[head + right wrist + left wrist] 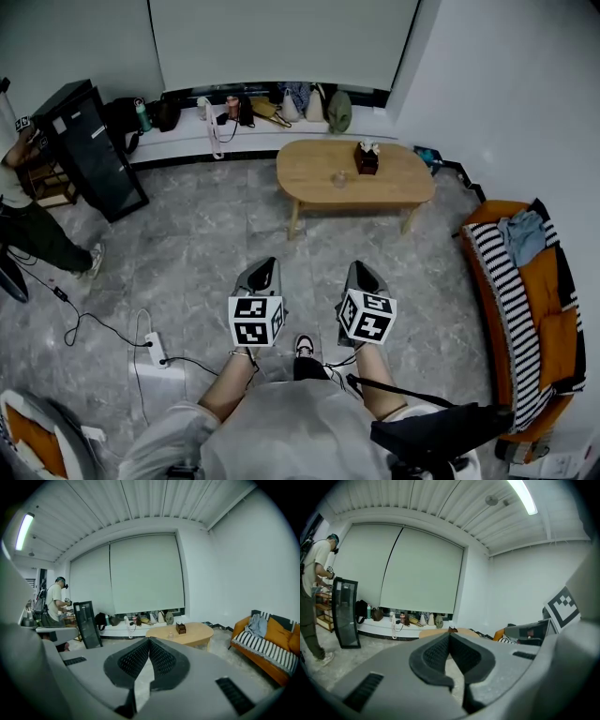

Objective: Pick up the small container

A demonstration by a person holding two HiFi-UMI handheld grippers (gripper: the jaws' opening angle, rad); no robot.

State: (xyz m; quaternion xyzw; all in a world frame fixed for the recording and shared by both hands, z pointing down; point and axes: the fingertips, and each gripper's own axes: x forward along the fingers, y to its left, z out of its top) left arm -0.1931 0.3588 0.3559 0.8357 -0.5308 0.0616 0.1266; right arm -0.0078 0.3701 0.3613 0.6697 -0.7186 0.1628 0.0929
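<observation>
Both grippers held low in front of the person wearing the camera, side by side, pointing forward over the floor [187, 253]; left gripper [265, 267] with its jaws brought together, pads meeting at the tip, nothing between them; right gripper [362, 270] likewise fully closed and empty; marker cube [255, 320] of the left one just beside that of the right, the two apart.

Grey stone-patterned tiles below; a white power strip [156, 350] with its cable lies to the left of the grippers.

Further ahead, well apart from both grippers: an oval wooden table [394, 187]; the small container [339, 179], clear, stands upright near the table's middle; a dark box [367, 159] stands near it, towards the far right, not touching it.

To the right, along the wall, an orange sofa [548, 319] with a striped cover.

To the left, a black cabinet [94, 155], tilted in this view; another person [28, 225] stands beside it.

Farthest: a low ledge [187, 141] under the drawn blind, carrying bags and bottles in a row.
</observation>
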